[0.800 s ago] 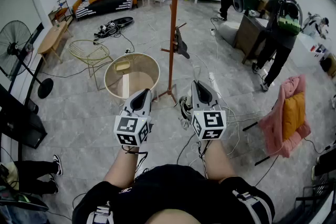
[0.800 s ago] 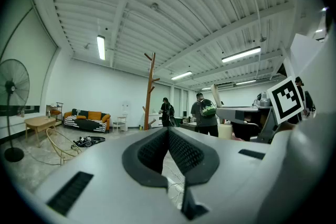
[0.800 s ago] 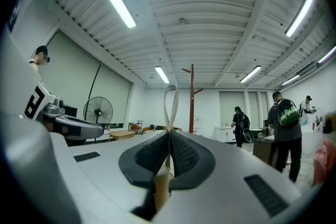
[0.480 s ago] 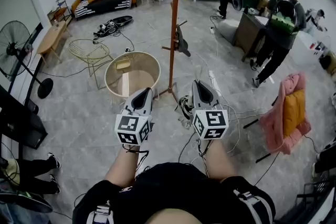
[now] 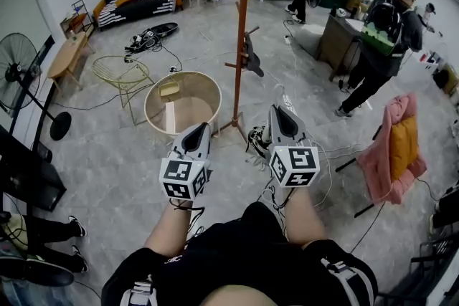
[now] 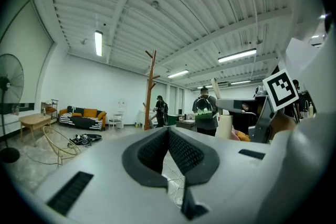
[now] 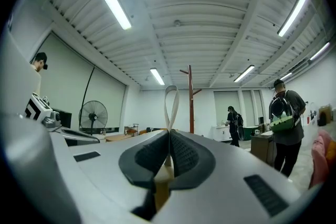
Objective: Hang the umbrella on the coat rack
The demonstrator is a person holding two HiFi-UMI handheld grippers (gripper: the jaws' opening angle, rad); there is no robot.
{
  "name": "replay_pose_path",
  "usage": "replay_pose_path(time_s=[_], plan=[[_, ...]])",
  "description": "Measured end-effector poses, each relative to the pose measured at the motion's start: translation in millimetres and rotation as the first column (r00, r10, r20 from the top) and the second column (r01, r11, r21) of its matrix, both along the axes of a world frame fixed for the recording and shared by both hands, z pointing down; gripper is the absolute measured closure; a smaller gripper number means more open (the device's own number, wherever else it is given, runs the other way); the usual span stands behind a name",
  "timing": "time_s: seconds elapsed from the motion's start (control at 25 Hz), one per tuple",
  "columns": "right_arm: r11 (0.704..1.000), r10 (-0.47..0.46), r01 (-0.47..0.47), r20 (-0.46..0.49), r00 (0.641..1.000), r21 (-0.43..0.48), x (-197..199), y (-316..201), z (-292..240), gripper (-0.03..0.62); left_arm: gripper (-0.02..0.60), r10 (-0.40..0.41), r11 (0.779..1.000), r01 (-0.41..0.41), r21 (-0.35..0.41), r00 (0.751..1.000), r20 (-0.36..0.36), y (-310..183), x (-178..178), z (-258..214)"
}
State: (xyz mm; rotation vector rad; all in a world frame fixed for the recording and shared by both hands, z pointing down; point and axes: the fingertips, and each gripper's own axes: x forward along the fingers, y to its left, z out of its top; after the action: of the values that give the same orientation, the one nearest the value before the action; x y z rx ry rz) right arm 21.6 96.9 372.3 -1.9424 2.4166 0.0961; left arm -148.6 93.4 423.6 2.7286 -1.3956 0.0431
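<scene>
The coat rack [image 5: 239, 32] is a tall orange-brown wooden pole with short pegs, standing ahead of me on the grey floor. It also shows far off as the coat rack [image 6: 151, 86] and the coat rack [image 7: 189, 97]. A dark item [image 5: 250, 59] hangs from one of its lower pegs. My right gripper [image 5: 278, 110] [image 7: 169, 131] is shut on the umbrella's pale strap loop [image 7: 170, 105], with a beige handle piece [image 7: 161, 186] below the pads. A dark bundle [image 5: 255, 142] shows at that gripper's left; I cannot tell whether it is the umbrella's body. My left gripper [image 5: 199, 127] [image 6: 168, 128] is shut and holds nothing.
A round wicker basket [image 5: 156, 93] stands left of the rack's foot. Cables [image 5: 319, 154] trail over the floor on the right, near a pink chair [image 5: 393, 150]. A person with a green backpack [image 5: 380, 46] walks at the right; a standing fan [image 5: 18, 79] is far left.
Both grippers have stayed level and side by side. The rack sits slightly further right in view. The people at the back right have stepped on.
</scene>
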Motion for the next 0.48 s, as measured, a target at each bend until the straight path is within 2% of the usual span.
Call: replay_pose_path(time_s=[0.24,0.48], plan=[[1.0,-0.009,0.009,0.001,1.0,0.017,-7,-22,1,0.577,0.565,-0.015,1.0,0.015,0.0,1.0,0.007,-25,-11,9],[0.999,-0.034,0.034,-0.004,0.999,0.017,-5,-80,3,0.577,0.565,-0.017,1.0,0.017,0.004,1.0,0.016,-82,-3,13]])
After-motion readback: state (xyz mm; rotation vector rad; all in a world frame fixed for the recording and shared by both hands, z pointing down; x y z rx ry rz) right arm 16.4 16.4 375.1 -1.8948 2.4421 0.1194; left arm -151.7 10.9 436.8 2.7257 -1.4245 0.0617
